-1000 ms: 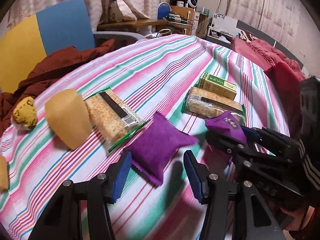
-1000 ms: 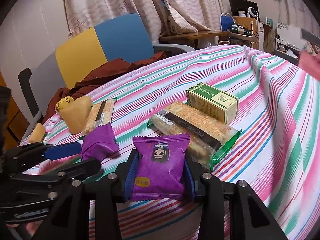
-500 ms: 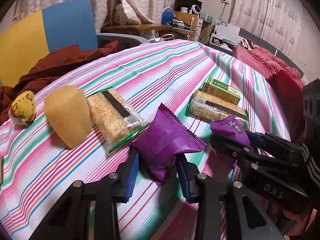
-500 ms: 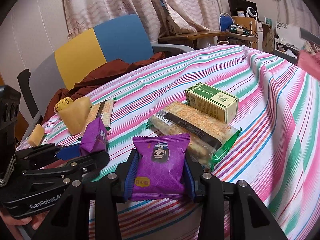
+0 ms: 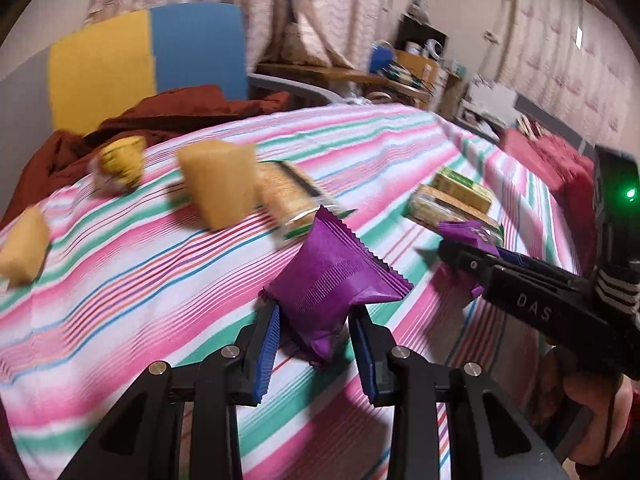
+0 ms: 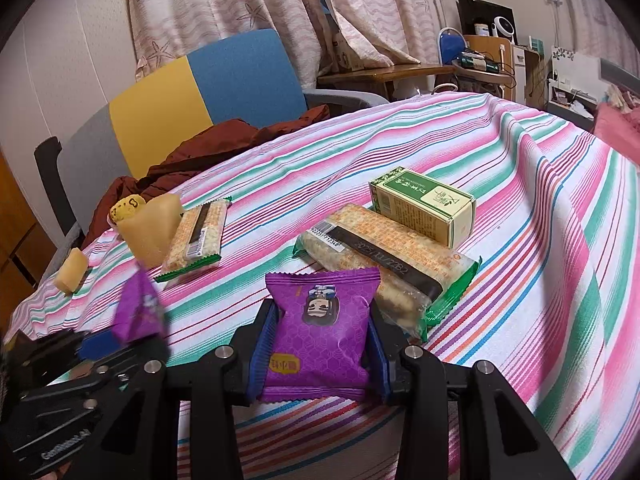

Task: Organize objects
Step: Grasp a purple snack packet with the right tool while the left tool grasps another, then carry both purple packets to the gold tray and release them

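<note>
Currently both grippers carry one purple snack packet each. Left gripper point(image 5: 316, 344): jaws have just been closing and now pinch the plain-backed purple packet point(image 5: 334, 284), which looks lifted clear of the striped cloth point(image 5: 120, 280); that view is motion-blurred, so contact with the cloth cannot be ruled out. Right gripper point(image 6: 320, 356): jaws narrow, clamped on the printed purple packet point(image 6: 320, 328), which sits just in front of the long cracker pack point(image 6: 384, 252). Green box point(image 6: 424, 208) lies touching the far side of that cracker pack; second cracker pack point(image 6: 198, 236) and yellow wedge point(image 6: 150, 226) lie well left of it. Judged step: pick-up done, transport pending. Next move calls for bringing the matching packets together beside the cracker pack, then releasing.
</note>
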The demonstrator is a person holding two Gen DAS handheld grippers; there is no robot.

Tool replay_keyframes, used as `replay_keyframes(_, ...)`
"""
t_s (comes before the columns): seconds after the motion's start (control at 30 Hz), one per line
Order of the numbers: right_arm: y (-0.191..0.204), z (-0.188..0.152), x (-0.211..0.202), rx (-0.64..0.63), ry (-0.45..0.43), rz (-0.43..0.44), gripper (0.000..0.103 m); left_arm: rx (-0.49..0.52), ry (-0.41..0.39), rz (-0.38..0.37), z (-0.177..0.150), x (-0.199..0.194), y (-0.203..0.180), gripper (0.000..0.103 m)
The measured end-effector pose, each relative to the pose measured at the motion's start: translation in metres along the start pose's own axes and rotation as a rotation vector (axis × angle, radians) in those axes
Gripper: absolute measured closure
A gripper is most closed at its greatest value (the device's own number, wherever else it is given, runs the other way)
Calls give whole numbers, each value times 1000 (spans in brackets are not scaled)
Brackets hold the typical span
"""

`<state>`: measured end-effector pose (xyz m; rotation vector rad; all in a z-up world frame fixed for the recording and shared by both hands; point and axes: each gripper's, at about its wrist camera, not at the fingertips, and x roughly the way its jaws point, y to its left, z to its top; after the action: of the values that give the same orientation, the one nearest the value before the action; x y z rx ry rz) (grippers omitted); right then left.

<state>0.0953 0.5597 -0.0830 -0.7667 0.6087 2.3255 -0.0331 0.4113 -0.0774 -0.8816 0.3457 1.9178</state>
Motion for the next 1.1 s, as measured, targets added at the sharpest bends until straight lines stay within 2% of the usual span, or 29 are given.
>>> replay_keyframes(0.1, 1, 1, -1, -7, -6, -2, 60, -46, -48, 37, -10, -19, 8, 69)
replay_keyframes(0.23, 2, 1, -5, -10, -22, 7, 61, -35, -85, 73, -23, -36, 5, 69)
replay_keyframes(0.53, 29, -7, -24, -128, -80, -21, 61, -41, -125, 94, -44, -60, -1, 69)
replay_keyframes(0.67, 46, -18, -32, -192, -75, -11, 61, -57, -137, 99, -53, -72, 0, 69)
replay_keyframes(0.8, 61, -33, -34, -221, -33, 27, 61, -102, -141, 99, -62, -87, 7, 69)
replay_keyframes(0.93, 72, -47, -38, -188, 3, 92, 61, -98, -157, 110, -77, -108, 9, 69)
replay_keyframes(1.1, 99, -60, -42, -192, 50, 178, 61, -176, -199, 82, -96, -146, 20, 69)
